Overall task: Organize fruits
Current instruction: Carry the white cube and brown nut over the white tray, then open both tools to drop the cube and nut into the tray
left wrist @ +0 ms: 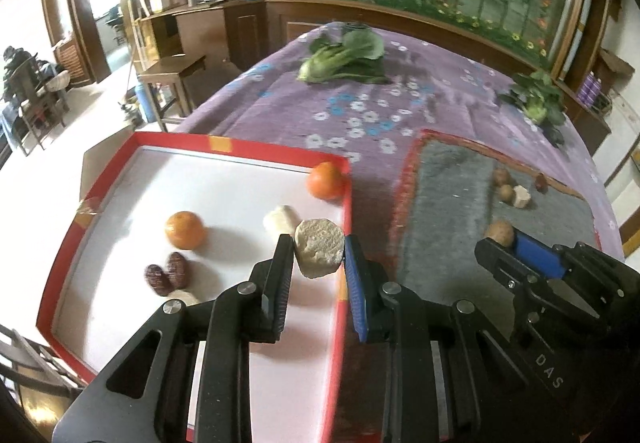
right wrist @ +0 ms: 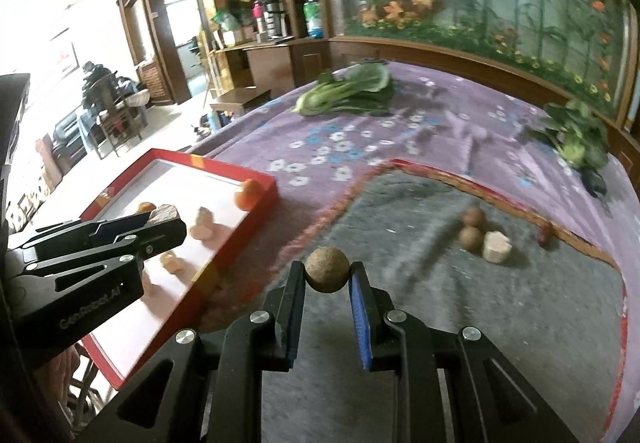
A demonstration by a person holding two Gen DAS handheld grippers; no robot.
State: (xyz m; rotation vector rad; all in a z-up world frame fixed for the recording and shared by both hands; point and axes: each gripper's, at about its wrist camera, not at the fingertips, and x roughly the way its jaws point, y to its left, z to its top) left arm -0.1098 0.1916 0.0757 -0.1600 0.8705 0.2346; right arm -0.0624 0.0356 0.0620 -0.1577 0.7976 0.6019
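While held over the right part of the red box [left wrist: 140,141], left tool [left wrist: 318,255] pinching a pale cut chunk [left wrist: 319,252], flat face up, short axis between the pads. Box floor directly beneath; white interior already carrying two oranges [left wrist: 185,230], two red dates [left wrist: 167,274] and another pale piece [left wrist: 281,219]. Nearer arm for the box: the left, clearly.

Right tool [right wrist: 328,275] pressed onto a brown round fruit [right wrist: 327,269], raised above the grey mat [right wrist: 520,315]. Box off to its left, beyond the mat's red-trimmed edge; likely a leftward carry needed, past the left tool.

On the mat farther ahead: two more brown round fruits [right wrist: 472,228], touching, one pale chunk [right wrist: 497,247] just beside, one small dark red piece [right wrist: 547,234] near the rim.

Surface under a purple flowered cloth [right wrist: 340,147], greens [right wrist: 348,89] at the far side. Wooden cabinets, flower-printed panel behind.
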